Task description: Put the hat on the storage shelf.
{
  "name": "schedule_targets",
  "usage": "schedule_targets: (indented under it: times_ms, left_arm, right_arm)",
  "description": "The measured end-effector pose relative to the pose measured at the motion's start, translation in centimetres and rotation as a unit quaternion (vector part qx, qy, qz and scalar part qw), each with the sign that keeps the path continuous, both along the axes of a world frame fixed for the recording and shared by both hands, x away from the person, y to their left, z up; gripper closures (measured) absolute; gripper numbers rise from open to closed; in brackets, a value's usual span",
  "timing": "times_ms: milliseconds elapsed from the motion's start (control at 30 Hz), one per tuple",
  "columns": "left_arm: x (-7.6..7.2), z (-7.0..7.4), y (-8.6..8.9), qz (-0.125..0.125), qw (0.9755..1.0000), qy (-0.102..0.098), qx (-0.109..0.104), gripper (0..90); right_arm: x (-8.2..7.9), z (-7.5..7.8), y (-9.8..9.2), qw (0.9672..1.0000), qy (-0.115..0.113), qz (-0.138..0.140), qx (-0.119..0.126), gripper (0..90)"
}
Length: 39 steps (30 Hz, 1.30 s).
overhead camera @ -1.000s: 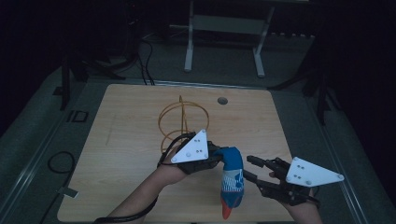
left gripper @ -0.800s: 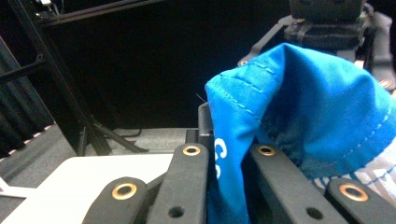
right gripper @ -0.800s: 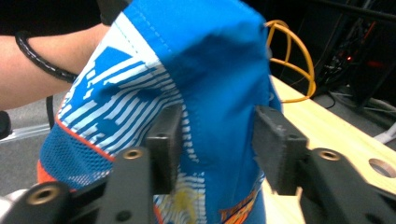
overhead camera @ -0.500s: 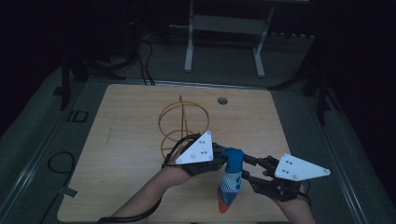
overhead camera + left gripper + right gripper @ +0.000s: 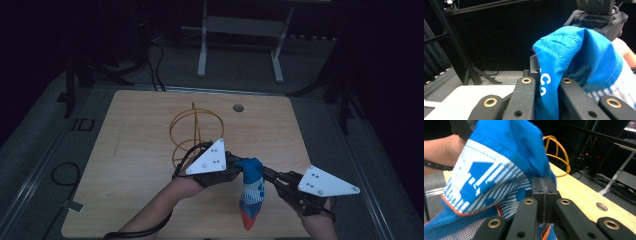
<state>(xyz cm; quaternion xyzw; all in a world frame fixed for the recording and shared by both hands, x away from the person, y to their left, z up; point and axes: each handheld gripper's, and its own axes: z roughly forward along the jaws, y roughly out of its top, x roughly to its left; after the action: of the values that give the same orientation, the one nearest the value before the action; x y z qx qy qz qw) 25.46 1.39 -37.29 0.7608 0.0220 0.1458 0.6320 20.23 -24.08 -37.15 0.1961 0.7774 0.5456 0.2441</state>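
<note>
Above the table's (image 5: pixel 140 150) near edge, I am pinching the sock's (image 5: pixel 251 192) blue cuff with both grippers, left (image 5: pixel 235 171) and right (image 5: pixel 267 175) clamped on opposite sides, while its long axis is hanging straight down between them, toe lowest.

A pale wooden tabletop (image 5: pixel 140 145) carries an orange wire frame (image 5: pixel 192 132) standing near its middle; behind and to the right of the frame is a round hole (image 5: pixel 238 107).
</note>
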Motion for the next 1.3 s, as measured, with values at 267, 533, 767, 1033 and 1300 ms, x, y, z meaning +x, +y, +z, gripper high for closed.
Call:
schedule_targets:
  times_ms: [267,533,767,1033,1300]
  left_arm:
    - [0.1,0.0,0.6,0.004,0.9998,0.017,-0.008,69.4]
    - [-0.2,0.0,2.0,0.047,0.9987,0.015,-0.008,44.7]
    - [-0.1,-0.4,4.6,0.124,0.9917,0.026,-0.020,44.7]
    - [-1.5,-1.8,8.0,0.149,0.9878,0.043,-0.013,29.0]
    - [-2.8,-5.1,12.0,0.204,0.9764,0.070,-0.013,6.3]
  right_arm:
    - [-0.1,0.6,-1.0,0.9996,-0.014,-0.018,0.014,90.0]
    - [0.6,1.8,-2.2,0.9986,-0.021,-0.034,0.034,90.0]
    - [0.6,3.1,-2.6,0.9974,-0.043,-0.048,0.032,90.0]
    - [1.7,4.4,-2.6,0.9960,-0.054,-0.059,0.039,90.0]
    - [4.1,6.9,-1.1,0.9946,-0.071,-0.067,0.034,90.0]
